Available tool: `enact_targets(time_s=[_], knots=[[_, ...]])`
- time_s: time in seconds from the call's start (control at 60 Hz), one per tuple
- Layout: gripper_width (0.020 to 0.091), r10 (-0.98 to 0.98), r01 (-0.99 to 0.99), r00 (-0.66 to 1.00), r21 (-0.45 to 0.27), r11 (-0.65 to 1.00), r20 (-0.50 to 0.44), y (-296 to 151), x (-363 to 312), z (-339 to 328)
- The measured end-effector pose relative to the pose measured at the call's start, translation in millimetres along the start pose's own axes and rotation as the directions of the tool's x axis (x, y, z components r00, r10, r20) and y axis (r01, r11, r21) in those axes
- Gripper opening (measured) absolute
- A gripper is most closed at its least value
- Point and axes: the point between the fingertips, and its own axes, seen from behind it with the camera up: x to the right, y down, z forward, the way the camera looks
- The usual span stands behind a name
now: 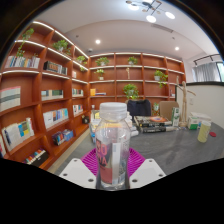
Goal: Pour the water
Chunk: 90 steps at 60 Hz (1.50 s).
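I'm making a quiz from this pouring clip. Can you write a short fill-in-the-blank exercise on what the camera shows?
1. The clear plastic bottle stands between the two ____ of the gripper.
2. The bottle stands ____, not tipped.
3. The back wall is lined with wooden ____ holding books and plants.
4. The bottle's body is ____, so the room shows through it.

Missing words: fingers; upright; shelves; transparent

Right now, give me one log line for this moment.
tongs: shut on bottle | bottle: clear, upright, capped | cup: beyond, on table | pour: not begun
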Motion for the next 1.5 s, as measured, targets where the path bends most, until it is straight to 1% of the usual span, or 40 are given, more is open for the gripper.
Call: enact_targets(time_s=[0.083, 0.2, 0.283, 0.367, 0.417, 0.517, 0.6, 0.633, 0.65, 0.717, 0.733, 0.75, 0.8, 0.817, 0.9, 0.917, 1.0, 1.133, 1.217, 1.3, 1.317, 1.45, 1.5], knots=[[0.0356, 0.013, -0.013, 1.000, -0.021, 1.000, -0.016, 1, 11, -2], [0.0358, 0.067, -0.069, 0.997, -0.044, 0.997, -0.044, -3, 50, 0], [0.0359, 0.166, -0.170, 0.984, -0.055, 0.984, -0.068, -15, 83, -1], [0.0359, 0.308, -0.311, 0.949, -0.039, 0.950, -0.071, -30, 122, 2], [0.0358, 0.406, -0.408, 0.912, -0.022, 0.913, -0.056, -39, 145, 9], [0.0359, 0.600, -0.600, 0.799, 0.014, 0.800, -0.034, -62, 192, 17], [0.0359, 0.742, -0.741, 0.671, 0.048, 0.670, -0.009, -74, 237, 31], [0.0359, 0.793, -0.791, 0.610, 0.062, 0.609, -0.003, -85, 253, 26], [0.0359, 0.812, -0.811, 0.583, 0.074, 0.581, 0.010, -84, 265, 36], [0.0360, 0.885, -0.884, 0.463, 0.102, 0.457, 0.050, -94, 298, 42], [0.0359, 0.902, -0.901, 0.429, 0.108, 0.421, 0.057, -101, 303, 35], [0.0359, 0.915, -0.915, 0.396, 0.117, 0.386, 0.076, -100, 315, 46], [0.0359, 0.953, -0.956, 0.280, 0.120, 0.267, 0.114, -114, 328, 35], [0.0358, 0.959, -0.964, 0.251, 0.127, 0.235, 0.134, -113, 338, 48], [0.0357, 0.978, -0.991, 0.079, 0.122, 0.056, 0.191, -117, 366, 63], [0.0357, 0.980, -0.993, 0.043, 0.117, 0.021, 0.192, -124, 363, 45], [0.0357, 0.969, -0.987, -0.096, 0.106, -0.123, 0.226, -126, 380, 57], [0.0357, 0.892, -0.925, -0.337, 0.071, -0.373, 0.302, -132, 398, 55], [0.0355, 0.836, -0.880, -0.431, 0.045, -0.473, 0.339, -131, 409, 55], [0.0355, 0.823, -0.866, -0.465, 0.023, -0.499, 0.326, -126, 404, 53], [0.0355, 0.825, -0.867, -0.466, 0.022, -0.498, 0.320, -125, 405, 61], [0.0362, 0.840, -0.878, -0.450, 0.021, -0.478, 0.303, -122, 400, 65], [0.0363, 0.859, -0.892, -0.427, 0.027, -0.452, 0.282, -120, 396, 66]])
